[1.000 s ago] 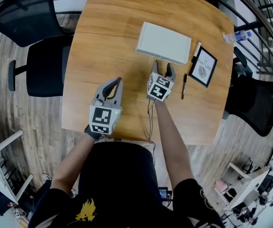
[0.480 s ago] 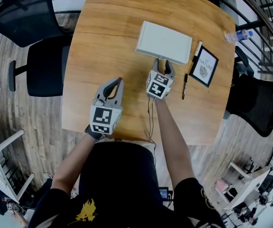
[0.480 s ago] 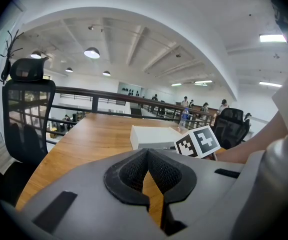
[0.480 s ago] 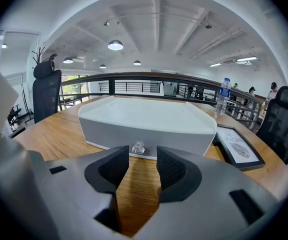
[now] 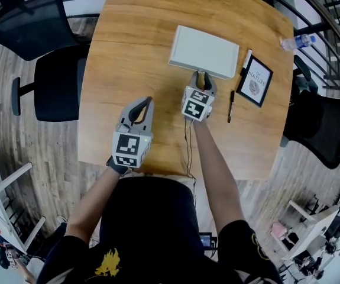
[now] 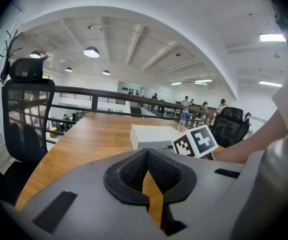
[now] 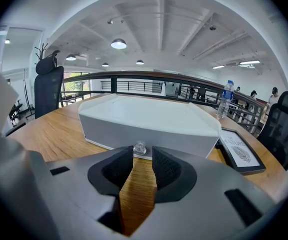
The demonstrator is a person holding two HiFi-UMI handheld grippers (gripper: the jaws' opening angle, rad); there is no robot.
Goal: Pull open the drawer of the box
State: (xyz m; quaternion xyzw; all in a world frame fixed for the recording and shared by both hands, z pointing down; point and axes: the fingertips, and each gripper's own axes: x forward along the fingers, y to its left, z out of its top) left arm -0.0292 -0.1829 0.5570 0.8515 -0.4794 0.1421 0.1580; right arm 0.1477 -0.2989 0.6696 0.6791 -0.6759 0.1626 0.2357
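Right gripper [image 7: 142,158] has its jaws narrowly apart and closing over the wooden table [image 5: 128,52], at the front of the white box [image 5: 204,52] at upper centre, with its small clear knob [image 7: 139,148] between the tips. Left gripper [image 6: 148,156] has its jaws together, empty.

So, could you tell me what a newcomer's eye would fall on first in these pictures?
The white box lies toward the far side of the wooden table, and the right gripper is at its front, jaws closing with the small clear knob between their tips. The left gripper is nearer the person, jaws together, and a framed picture lies right of the box.
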